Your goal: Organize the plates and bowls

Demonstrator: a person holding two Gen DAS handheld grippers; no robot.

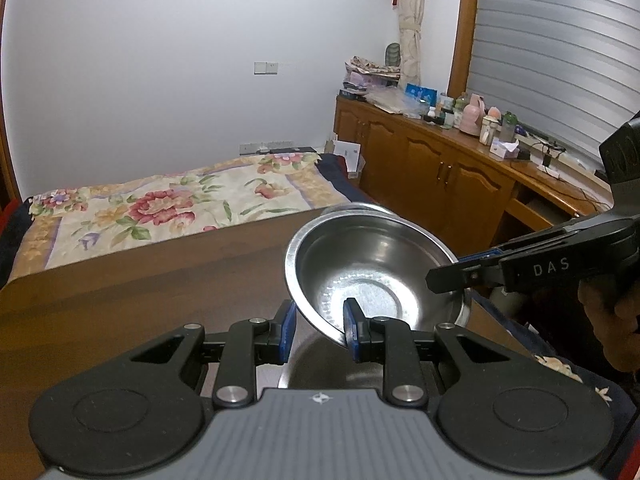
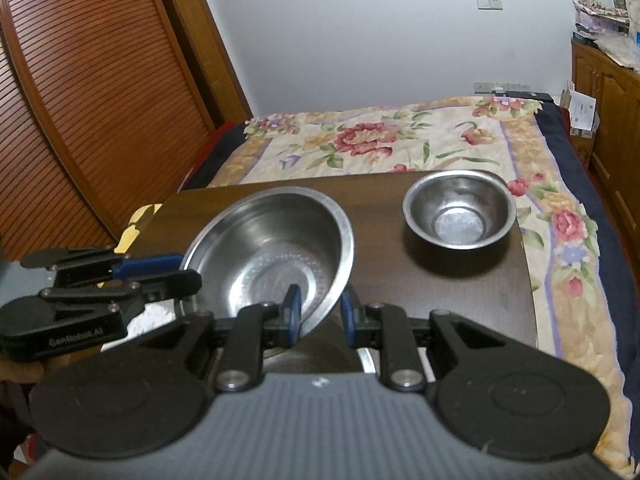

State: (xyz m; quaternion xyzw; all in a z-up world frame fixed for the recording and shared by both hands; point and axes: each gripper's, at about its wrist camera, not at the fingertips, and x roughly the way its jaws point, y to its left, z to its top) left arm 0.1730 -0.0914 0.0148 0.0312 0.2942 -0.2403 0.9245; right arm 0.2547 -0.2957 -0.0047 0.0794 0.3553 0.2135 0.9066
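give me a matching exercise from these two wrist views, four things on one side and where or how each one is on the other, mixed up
Things:
1. large steel bowl
2. small steel bowl
3. left gripper
4. floral bedspread

Places or states:
A. standing alone, upright, on the far right part of the dark table
B. spread over the bed beyond the table
C. tilted, its rim between the fingers of both grippers, the right gripper on the opposite side
D. one blue pad inside the big bowl's wall, the other outside

Pairs: 1-C, 2-A, 3-D, 4-B
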